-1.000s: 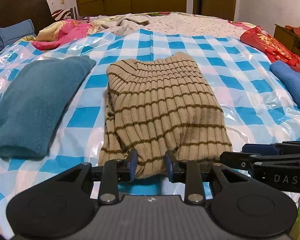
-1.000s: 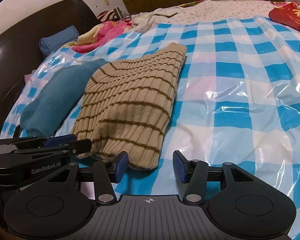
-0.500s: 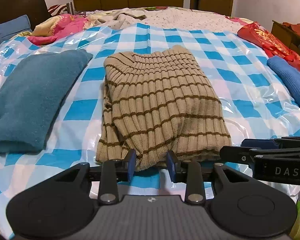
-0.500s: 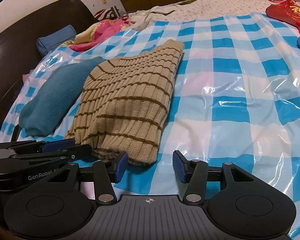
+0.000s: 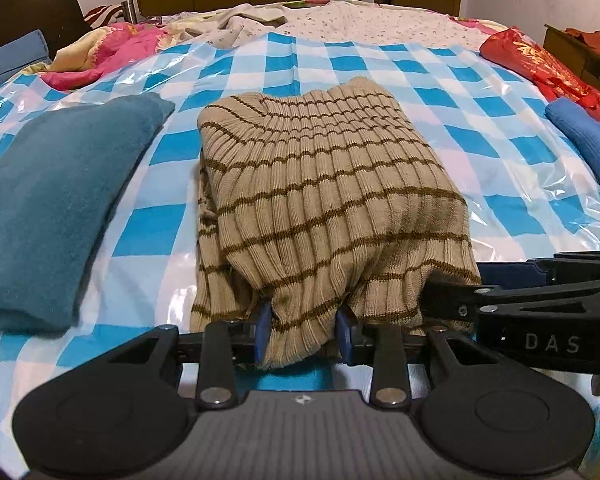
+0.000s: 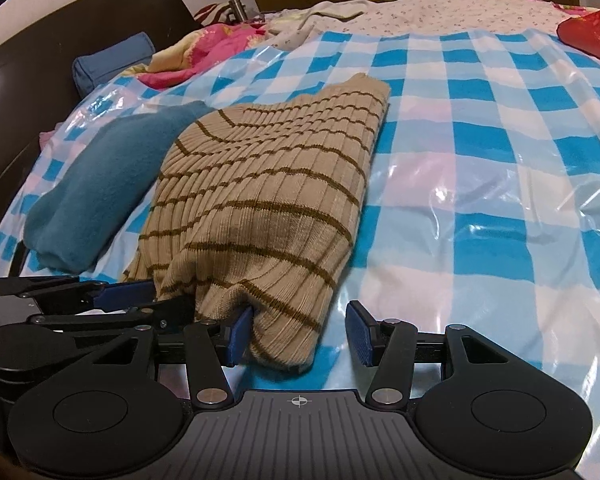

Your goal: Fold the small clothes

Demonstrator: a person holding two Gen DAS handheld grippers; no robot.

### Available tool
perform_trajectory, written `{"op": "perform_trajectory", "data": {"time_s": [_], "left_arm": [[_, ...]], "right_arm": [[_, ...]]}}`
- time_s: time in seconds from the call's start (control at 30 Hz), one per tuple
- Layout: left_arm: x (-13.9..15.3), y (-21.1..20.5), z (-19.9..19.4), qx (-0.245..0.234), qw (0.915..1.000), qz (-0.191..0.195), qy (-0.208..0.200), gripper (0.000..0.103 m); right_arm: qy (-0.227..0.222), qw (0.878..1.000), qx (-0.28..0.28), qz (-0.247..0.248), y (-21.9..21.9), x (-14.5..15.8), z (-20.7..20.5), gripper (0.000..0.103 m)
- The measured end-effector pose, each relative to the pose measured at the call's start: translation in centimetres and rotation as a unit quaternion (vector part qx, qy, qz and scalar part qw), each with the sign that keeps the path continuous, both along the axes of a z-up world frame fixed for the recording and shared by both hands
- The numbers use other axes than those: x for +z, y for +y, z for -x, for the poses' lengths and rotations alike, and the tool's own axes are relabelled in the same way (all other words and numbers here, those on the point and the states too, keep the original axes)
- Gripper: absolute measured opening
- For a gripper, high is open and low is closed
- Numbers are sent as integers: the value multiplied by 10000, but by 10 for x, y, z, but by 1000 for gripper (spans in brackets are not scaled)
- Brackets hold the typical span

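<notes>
the striped ribbed sweater (image 5: pixel 324 200) lies partly folded on the checked plastic sheet (image 5: pixel 500 152) over the bed, between a folded teal garment (image 5: pixel 60 200) and a blue one (image 5: pixel 588 144). the left tool (image 5: pixel 303 334) pinches its near hem. the right tool (image 6: pixel 298 332) stands spread, hem corner between its fingers, ungripped. the knit looks soft, light and stretchy, likely to sag; best taken at the hem corners.

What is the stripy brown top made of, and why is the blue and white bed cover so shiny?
The beige ribbed sweater with brown stripes looks like soft knitted yarn: raised ribs run along it, with a matte surface. The blue-and-white checked cover looks like thin plastic sheeting, since it shows glossy glare and crinkles.
</notes>
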State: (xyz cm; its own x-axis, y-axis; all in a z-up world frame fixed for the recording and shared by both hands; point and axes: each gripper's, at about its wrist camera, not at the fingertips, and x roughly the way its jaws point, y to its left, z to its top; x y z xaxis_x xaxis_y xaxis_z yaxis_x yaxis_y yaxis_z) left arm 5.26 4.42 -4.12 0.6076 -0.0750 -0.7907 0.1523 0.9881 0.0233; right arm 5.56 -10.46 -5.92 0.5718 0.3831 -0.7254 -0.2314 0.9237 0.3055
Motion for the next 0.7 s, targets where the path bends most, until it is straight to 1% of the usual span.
{"op": "perform_trajectory", "data": {"time_s": [0.17, 0.33, 0.7], "left_arm": [[-1, -1, -11, 18, 10000, 3, -2, 44], [-1, 0, -21, 68, 9999, 95, 17, 44], [2, -2, -15, 52, 10000, 29, -3, 45]], "right_arm": [[23, 10000, -18, -14, 3, -2, -9, 51], [75, 9999, -121, -77, 3, -2, -17, 51], [9, 9998, -191, 47, 3, 5, -6, 51]]}}
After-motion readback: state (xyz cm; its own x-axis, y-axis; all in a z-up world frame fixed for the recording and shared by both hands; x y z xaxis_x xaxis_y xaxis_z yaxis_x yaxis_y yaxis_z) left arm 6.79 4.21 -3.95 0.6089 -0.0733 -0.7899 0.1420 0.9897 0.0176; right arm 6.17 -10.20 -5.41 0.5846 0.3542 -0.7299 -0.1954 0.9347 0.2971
